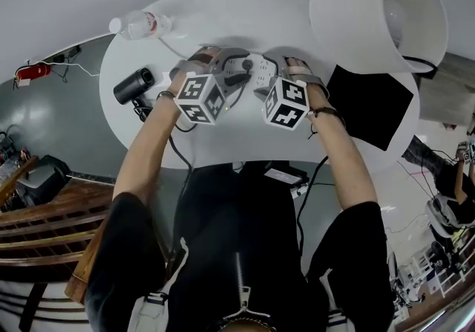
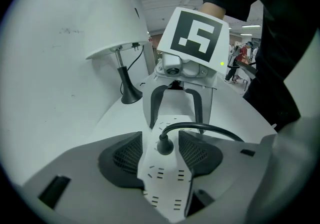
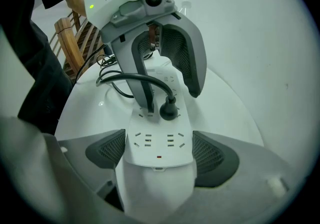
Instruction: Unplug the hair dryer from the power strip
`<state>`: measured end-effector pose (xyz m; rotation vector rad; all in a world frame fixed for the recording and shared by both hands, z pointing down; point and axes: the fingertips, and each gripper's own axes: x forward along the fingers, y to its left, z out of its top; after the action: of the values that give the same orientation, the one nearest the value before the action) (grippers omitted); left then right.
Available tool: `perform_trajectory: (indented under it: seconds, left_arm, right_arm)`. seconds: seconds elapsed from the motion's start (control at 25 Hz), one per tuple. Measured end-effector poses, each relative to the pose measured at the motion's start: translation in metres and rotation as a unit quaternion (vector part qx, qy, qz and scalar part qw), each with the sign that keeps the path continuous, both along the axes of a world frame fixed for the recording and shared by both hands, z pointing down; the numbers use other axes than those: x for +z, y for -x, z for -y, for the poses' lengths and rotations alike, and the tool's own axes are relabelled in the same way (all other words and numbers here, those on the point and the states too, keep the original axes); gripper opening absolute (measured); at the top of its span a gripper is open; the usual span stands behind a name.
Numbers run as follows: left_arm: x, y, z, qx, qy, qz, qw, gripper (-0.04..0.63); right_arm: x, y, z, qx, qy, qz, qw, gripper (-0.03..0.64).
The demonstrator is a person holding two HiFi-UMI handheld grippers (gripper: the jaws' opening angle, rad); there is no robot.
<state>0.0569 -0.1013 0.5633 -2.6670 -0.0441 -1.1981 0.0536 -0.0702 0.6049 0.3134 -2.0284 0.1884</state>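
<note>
Standing upright in the power strip [image 2: 167, 183], the black plug [image 2: 165, 145] is bracketed by the left claw [image 2: 164, 152]: pads set narrow, a gap seen each side, nothing gripped yet. The strip's long axis is lined up with both claws. Its other end looks clamped across the width by the right claw [image 3: 159, 154], pads flush on both sides. Left is nearer the plug; a straight-up pull is judged needed. The hair dryer [image 1: 133, 86] is laid on the tabletop [image 1: 245, 4], left of the strip.
</note>
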Motion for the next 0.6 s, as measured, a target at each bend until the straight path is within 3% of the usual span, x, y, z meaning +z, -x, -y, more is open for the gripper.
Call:
perform_trajectory:
  seconds: [0.24,0.44,0.6]
  left_arm:
    - [0.0012,-0.009,-0.0023,-0.005,0.028,-0.02,0.9994,0.132]
    - [0.0042,-0.0097,-0.0041,-0.011,0.034,-0.016,0.9992,0.097]
    - [0.0026,-0.0059,-0.0018,-0.054,0.045,-0.026,0.9972,0.097]
  right_arm:
    - [0.0009,0.0004,-0.0004,0.001,0.001,0.0,1.0,0.413]
    - [0.0003,0.0002,-0.0008,0.001,0.001,-0.001,1.0,0.413]
    - [0.0004,0.0005,-0.0009,0.002,0.002,-0.002,1.0,0.414]
